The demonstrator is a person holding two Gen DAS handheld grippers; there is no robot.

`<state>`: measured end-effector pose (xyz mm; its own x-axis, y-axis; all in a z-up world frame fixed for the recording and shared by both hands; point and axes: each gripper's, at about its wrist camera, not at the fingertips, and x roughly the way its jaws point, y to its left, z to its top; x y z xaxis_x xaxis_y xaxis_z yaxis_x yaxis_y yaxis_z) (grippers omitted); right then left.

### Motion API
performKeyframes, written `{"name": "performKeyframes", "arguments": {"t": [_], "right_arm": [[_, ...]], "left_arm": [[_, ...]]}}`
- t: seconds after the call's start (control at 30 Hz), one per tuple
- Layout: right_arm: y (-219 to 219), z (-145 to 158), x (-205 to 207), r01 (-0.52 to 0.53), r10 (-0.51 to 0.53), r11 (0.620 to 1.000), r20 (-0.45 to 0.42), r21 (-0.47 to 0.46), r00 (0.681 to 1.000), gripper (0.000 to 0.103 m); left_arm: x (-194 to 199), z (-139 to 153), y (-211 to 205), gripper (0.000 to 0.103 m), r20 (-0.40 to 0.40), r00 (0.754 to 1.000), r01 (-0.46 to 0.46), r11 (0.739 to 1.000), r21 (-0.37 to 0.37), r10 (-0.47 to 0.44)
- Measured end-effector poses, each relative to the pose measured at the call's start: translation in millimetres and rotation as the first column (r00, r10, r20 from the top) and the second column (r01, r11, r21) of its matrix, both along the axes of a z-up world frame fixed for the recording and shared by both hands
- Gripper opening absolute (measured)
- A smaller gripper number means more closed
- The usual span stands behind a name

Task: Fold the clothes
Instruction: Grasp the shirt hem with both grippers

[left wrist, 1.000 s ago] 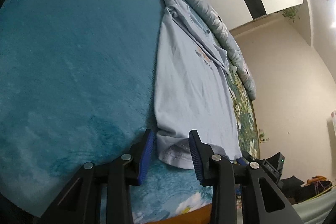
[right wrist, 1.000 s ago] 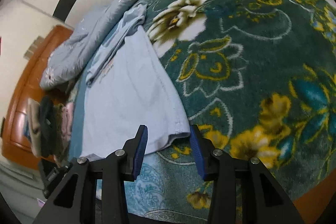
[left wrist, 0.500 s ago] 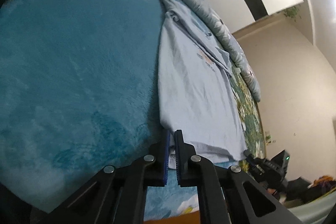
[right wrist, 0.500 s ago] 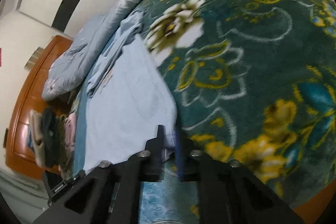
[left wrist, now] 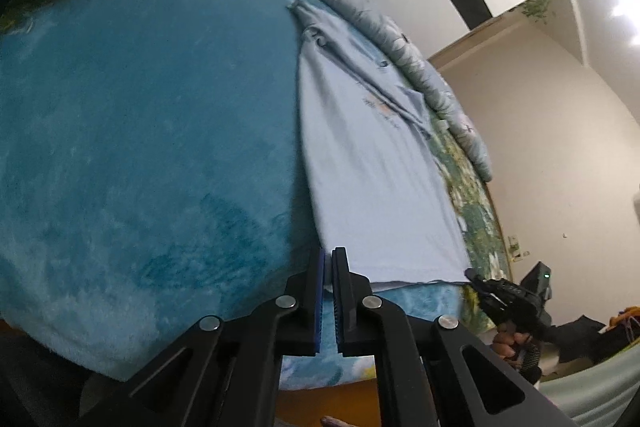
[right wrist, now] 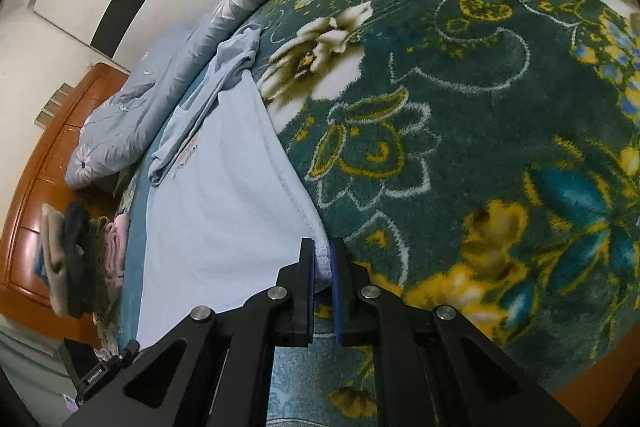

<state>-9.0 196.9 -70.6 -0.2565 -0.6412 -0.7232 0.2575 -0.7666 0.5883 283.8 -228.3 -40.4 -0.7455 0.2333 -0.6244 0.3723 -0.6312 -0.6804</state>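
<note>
A light blue T-shirt (left wrist: 372, 163) is laid flat on a bed, over a teal and floral blanket (left wrist: 132, 115), with its collar end bunched beside a rolled grey floral quilt (left wrist: 360, 15). The left gripper (left wrist: 328, 259) is clenched on the shirt's near hem corner, the cloth pinched between its blue-padded fingers (left wrist: 319, 291). The right gripper (right wrist: 321, 259) is likewise clamped on the opposite hem corner, where the stitched side seam is drawn up off the blanket. Folded clothes (right wrist: 80, 263) are stacked at the bed's far edge, near a wooden headboard (right wrist: 44, 155).
</note>
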Motion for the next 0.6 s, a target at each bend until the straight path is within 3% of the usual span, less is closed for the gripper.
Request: {"name": "performKeyframes", "arguments": {"t": [0.03,0.1,0.23,0.3,0.4,0.6], "right_arm": [[-1,1,0,-0.008,0.008,1.000,-0.004,0.002,1.000,0.008],[-3,1,0,-0.023,0.024,1.000,-0.013,0.006,1.000,0.010],[6,4,-5,-0.012,0.012,1.000,-0.033,0.004,0.999,0.012],[11,6,-8,-0.002,0.002,1.000,-0.052,0.005,0.999,0.026],[10,5,-14,-0.006,0.006,1.000,-0.045,-0.008,0.999,0.031],[-12,-3,-11,-0.088,0.086,0.995,-0.033,-0.050,0.996,0.033]], "left_arm": [[-2,1,0,0.008,0.003,1.000,0.003,1.000,-0.003,-0.003],[-6,-5,0,0.024,0.037,0.999,0.000,1.000,-0.004,0.001],[-11,-10,-2,0.034,0.041,0.999,0.009,0.999,0.036,-0.010],[-14,-12,-3,0.046,0.035,0.999,0.017,0.998,0.059,-0.019],[-21,-10,-1,0.059,0.026,0.999,0.035,0.997,0.070,-0.037],[-29,-9,11,0.060,0.018,0.994,0.106,0.991,0.087,-0.108]]}}
